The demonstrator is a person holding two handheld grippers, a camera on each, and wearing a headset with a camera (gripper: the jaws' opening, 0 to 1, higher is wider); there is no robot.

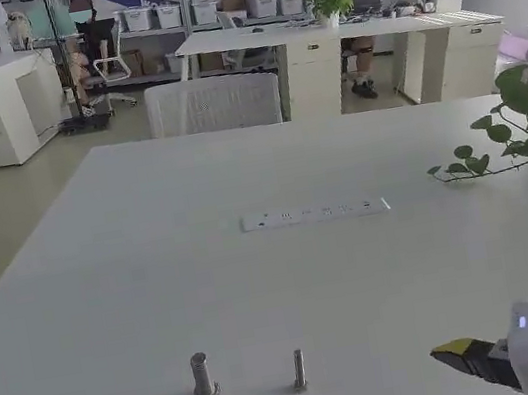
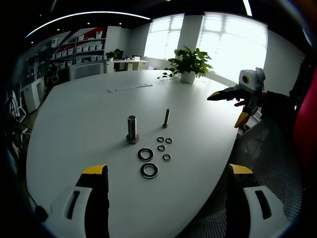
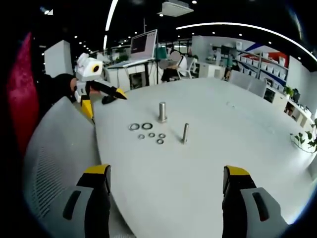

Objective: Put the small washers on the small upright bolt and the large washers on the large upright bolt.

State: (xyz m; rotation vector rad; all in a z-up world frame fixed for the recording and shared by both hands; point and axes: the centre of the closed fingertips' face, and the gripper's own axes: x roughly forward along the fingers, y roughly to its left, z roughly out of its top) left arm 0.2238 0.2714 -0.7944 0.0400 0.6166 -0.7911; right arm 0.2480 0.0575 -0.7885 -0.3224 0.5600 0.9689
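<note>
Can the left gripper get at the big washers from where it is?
Likely yes: the left gripper is open, only bare table lies between it and the large washers; the large bolt and small bolt stand beyond.

Thick upright grey metal bolt [image 2: 132, 129]: we count one, on the left.
Thin upright grey metal bolt [image 2: 167, 118]: we count one, on the right.
Large dark metal ring washers [image 2: 145, 154]: we count two, near left.
Small dark metal ring washers [image 2: 161, 148]: we count four, just right of those.
</note>
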